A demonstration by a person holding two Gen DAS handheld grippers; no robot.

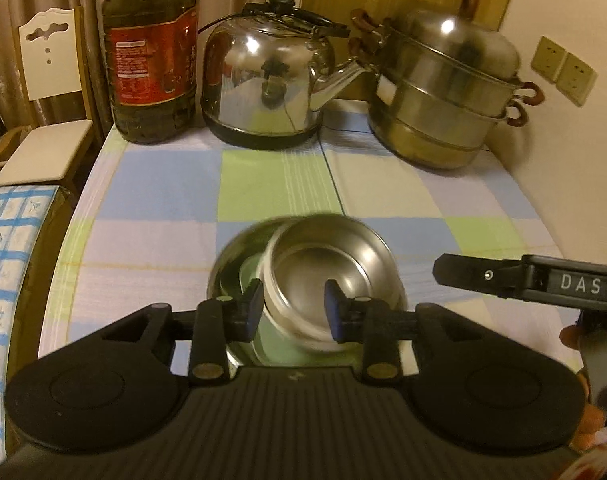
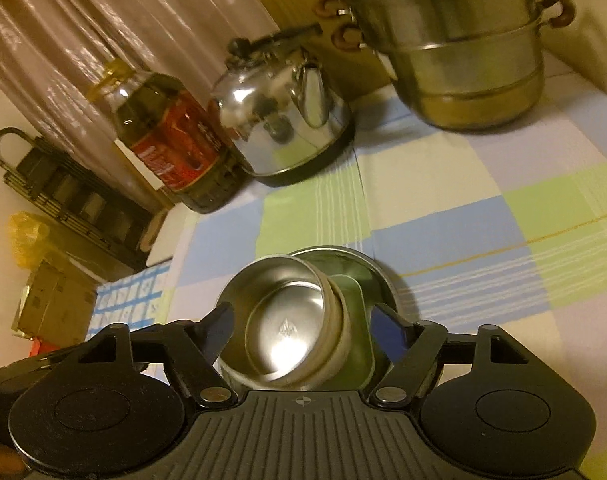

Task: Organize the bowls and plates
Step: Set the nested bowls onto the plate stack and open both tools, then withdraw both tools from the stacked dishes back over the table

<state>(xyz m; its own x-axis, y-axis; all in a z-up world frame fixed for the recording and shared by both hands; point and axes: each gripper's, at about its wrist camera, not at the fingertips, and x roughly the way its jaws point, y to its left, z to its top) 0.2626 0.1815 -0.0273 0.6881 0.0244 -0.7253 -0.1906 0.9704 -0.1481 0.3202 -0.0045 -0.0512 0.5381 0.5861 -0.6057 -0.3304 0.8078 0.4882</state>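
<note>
On the checked cloth of the bench [image 1: 163,184], near its front edge, a small steel bowl [image 1: 327,276] lies tilted inside a larger steel bowl [image 1: 231,256]. The left tool [image 1: 293,304] grips the small bowl's near rim between its blue pads. The right tool [image 2: 303,328] is spread wide around both bowls, holding nothing. A kettle [image 1: 263,80] stands at the far edge.
</note>
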